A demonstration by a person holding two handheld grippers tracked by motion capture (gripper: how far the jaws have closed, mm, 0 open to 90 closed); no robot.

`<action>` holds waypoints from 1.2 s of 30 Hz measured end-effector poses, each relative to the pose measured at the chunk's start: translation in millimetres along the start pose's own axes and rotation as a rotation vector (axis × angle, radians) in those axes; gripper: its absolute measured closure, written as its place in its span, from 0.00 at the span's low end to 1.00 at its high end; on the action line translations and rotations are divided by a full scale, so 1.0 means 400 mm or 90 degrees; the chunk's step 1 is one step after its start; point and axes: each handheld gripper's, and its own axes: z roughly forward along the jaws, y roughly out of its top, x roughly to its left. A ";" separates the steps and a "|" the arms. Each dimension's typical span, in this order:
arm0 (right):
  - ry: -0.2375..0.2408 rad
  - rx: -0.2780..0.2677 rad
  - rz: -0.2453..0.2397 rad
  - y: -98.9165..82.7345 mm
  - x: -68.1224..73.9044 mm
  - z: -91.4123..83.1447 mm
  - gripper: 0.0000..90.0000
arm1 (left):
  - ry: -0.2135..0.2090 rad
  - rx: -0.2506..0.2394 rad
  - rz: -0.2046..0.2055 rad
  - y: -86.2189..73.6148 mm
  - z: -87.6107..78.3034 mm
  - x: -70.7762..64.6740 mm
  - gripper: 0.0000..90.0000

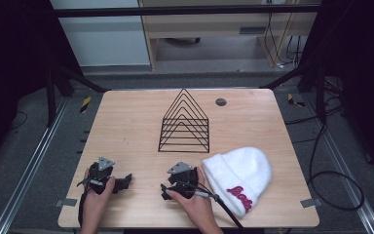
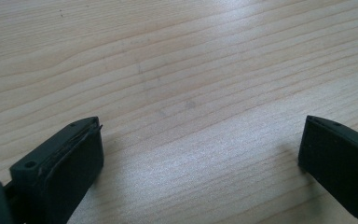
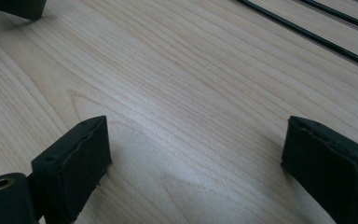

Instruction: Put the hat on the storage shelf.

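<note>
My left gripper [image 1: 113, 180] rests low on the wooden table [image 1: 126, 126] near its front left, held by a hand. In the left gripper view its gripper [image 2: 200, 149] is open, with bare wood between the two black pads [image 2: 74, 158]. My right gripper [image 1: 177, 181] sits at the front middle, just left of a white knit beanie [image 1: 238, 173] with pink lettering. In the right gripper view this gripper [image 3: 196, 154] is also open over bare wood. A black wire rack [image 1: 185, 122] with a triangular peak stands upright at the table's centre; its wires [image 3: 317, 35] cross the top right.
A small grey disc [image 1: 220, 102] lies at the back right of the table. A jaw of the other gripper [image 3: 14, 7] shows at the top left of the right gripper view. Cables [image 1: 331, 175] lie on the floor to the right.
</note>
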 end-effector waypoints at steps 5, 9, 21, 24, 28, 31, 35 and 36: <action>0.012 -0.010 -0.005 0.011 -0.010 -0.050 0.10 | 0.000 0.001 0.000 0.000 0.000 0.000 0.00; -0.010 -0.024 -0.055 0.030 -0.041 -0.145 0.11 | 0.000 0.000 0.000 0.000 0.000 0.000 0.00; -0.045 0.009 -0.051 0.020 -0.251 -0.314 0.11 | 0.001 0.000 0.001 0.000 0.000 0.000 0.00; -0.054 0.015 -0.051 0.017 -0.271 -0.328 0.12 | 0.001 0.000 0.001 0.000 0.000 0.000 0.00; -0.073 0.046 -0.037 -0.004 -0.336 -0.357 0.17 | 0.000 0.000 0.000 0.000 0.000 0.000 0.00; -0.078 0.055 -0.023 -0.016 -0.364 -0.368 0.20 | 0.000 0.000 0.000 0.000 0.000 0.000 0.00; -0.089 0.075 0.005 -0.040 -0.421 -0.387 0.25 | 0.000 0.000 0.000 0.000 0.000 0.000 0.00; -0.094 0.082 0.022 -0.049 -0.448 -0.395 0.26 | 0.000 0.000 0.000 0.000 0.000 0.000 0.00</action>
